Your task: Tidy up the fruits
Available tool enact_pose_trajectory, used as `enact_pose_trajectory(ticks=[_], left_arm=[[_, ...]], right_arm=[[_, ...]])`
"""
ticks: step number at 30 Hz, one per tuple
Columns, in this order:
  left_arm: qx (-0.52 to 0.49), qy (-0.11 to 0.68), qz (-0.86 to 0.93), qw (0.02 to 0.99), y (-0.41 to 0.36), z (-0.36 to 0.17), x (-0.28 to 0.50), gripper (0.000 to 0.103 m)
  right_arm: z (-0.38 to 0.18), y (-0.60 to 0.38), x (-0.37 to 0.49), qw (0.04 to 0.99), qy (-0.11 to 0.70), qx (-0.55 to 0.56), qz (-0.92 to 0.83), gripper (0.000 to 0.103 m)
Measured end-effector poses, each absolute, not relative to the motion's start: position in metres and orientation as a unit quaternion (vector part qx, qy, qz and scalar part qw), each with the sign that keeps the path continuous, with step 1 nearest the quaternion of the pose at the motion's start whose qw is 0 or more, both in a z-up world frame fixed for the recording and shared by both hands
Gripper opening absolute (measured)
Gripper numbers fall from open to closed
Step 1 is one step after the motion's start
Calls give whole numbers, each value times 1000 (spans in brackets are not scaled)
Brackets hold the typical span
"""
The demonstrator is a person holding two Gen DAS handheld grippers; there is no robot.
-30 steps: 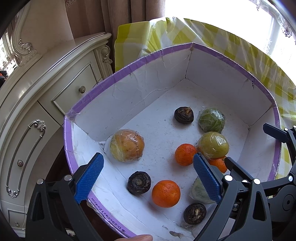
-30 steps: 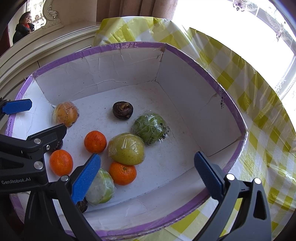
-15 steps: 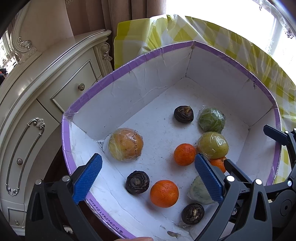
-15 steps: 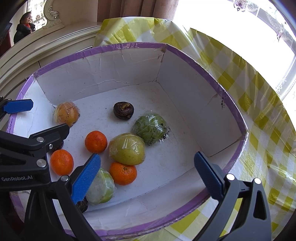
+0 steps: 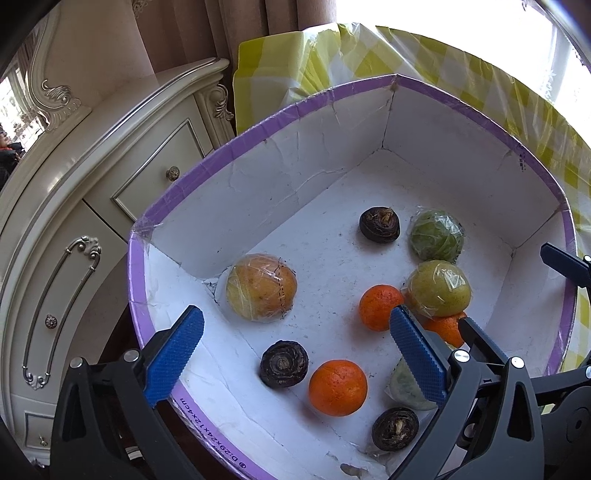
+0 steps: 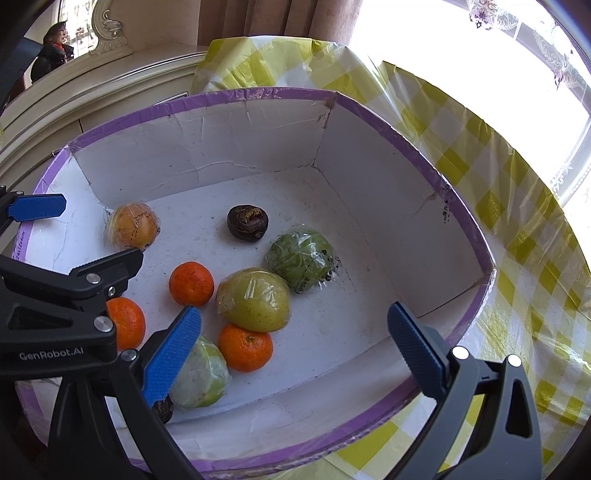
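A white box with a purple rim [image 5: 177, 199] [image 6: 424, 166] holds loose fruit. Three oranges lie in it, one near the front [image 5: 338, 387] [image 6: 125, 323]. Wrapped fruits: an orange-yellow one [image 5: 261, 291] [image 6: 133, 226], a yellow-green one [image 5: 439, 288] [image 6: 254, 299], a dark green one [image 5: 437, 235] [image 6: 301, 258], a pale one [image 6: 201, 374]. Three dark water chestnuts lie about, one at the back [image 5: 379, 224] [image 6: 247, 222]. My left gripper [image 5: 295, 350] is open and empty over the box's front left. My right gripper [image 6: 295, 345] is open and empty over the front right.
A cream carved cabinet with drawers [image 5: 74, 206] stands left of the box. A yellow checked plastic cloth [image 6: 517, 206] covers the table under and right of the box. Curtains [image 5: 207, 29] hang behind. A person [image 6: 51, 48] shows in a mirror far left.
Both grippers have drifted back a little from the box. Nothing was grasped; the fruits have not moved.
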State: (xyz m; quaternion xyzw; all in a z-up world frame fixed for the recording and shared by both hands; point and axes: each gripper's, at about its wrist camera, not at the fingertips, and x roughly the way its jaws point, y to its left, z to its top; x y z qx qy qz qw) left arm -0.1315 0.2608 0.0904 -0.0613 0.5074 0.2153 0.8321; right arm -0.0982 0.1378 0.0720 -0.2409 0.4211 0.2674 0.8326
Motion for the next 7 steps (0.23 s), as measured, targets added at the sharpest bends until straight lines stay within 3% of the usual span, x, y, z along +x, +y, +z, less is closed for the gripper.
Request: enact_pose_trajectory(ticks=[4, 7], left_arm=[[49, 422, 355, 833, 231, 131, -138, 98], [43, 338, 350, 872, 199, 183, -149, 98]], right_arm=[[89, 118, -101, 853, 390, -189, 291, 101], [119, 80, -107, 890, 330, -147, 280, 101]])
